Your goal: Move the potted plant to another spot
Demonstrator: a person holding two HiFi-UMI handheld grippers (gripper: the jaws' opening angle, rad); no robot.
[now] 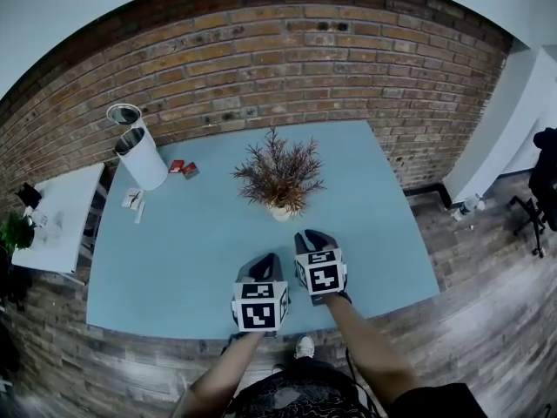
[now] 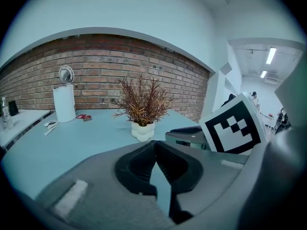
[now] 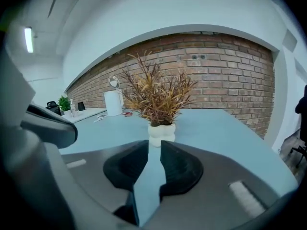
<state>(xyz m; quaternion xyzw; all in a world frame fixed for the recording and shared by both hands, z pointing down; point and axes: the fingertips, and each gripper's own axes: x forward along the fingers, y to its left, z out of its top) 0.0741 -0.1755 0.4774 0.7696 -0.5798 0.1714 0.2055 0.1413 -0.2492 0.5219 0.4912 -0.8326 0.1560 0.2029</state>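
Plant [image 1: 279, 184] stands on the desk [image 1: 165, 259], untouched, just ahead of both tongs. Left tongs [image 2: 154, 143] closed, empty. Right tongs [image 3: 154, 147] narrowly parted, empty, lined up on the pot [image 3: 161, 132], apparently for a grasp.

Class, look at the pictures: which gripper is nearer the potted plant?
Right. The right gripper sits just short of the potted plant, jaws aimed at its pot without touching. The left gripper hangs further back, beside the right one.
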